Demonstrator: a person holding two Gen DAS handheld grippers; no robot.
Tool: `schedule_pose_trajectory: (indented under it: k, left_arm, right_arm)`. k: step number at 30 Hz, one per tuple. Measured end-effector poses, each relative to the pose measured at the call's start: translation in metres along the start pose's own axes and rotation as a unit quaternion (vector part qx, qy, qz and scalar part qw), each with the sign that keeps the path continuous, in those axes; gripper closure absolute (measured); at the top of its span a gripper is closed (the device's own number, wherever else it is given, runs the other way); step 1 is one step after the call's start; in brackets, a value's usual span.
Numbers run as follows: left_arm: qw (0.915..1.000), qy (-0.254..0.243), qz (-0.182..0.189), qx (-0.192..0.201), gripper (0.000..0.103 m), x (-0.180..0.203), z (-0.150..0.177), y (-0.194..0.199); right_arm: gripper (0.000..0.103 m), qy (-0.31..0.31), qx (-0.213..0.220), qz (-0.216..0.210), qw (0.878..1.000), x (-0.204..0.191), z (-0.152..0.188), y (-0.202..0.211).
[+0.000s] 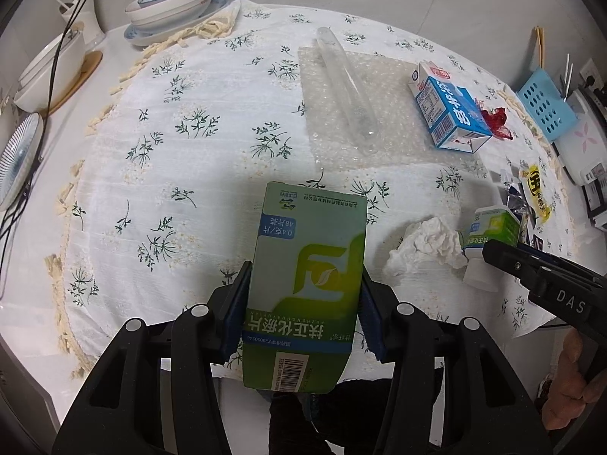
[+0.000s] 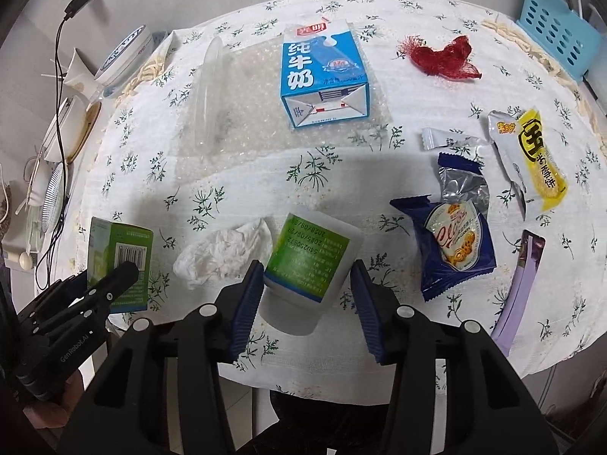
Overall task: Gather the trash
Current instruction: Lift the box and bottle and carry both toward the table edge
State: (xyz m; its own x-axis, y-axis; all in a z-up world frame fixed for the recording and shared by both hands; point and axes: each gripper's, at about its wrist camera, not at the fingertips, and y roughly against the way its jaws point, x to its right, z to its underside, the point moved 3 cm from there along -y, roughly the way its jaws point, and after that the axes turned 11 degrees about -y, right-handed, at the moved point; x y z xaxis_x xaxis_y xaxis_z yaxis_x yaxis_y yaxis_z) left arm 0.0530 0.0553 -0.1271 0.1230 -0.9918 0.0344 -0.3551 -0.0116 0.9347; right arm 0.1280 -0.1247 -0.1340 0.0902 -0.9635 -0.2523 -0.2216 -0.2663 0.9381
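Your left gripper (image 1: 305,303) is clamped on the green medicine box (image 1: 309,284), and your right gripper (image 2: 307,303) has the white bottle (image 2: 309,265) between its pads, which look pressed to its sides. Most trash is uncollected: crumpled tissue (image 2: 224,254) just left of the right gripper, milk carton (image 2: 322,76) and bubble wrap (image 2: 242,121) ahead, snack wrappers (image 2: 455,242) to its right, red net (image 2: 444,58) farther out
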Motion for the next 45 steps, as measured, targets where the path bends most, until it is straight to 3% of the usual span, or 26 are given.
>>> schedule_pose_trajectory:
  k: [27, 45]
  left_arm:
    - [0.9992, -0.017, 0.008, 0.037, 0.053, 0.041, 0.012, 0.052]
    - [0.9976, -0.02, 0.031, 0.058, 0.053, 0.078, 0.065, 0.088]
  right_arm:
    - [0.06, 0.023, 0.092, 0.006, 0.995, 0.03, 0.022, 0.082]
    - [0.06, 0.037, 0.122, -0.001, 0.992, 0.056, 0.075, 0.128]
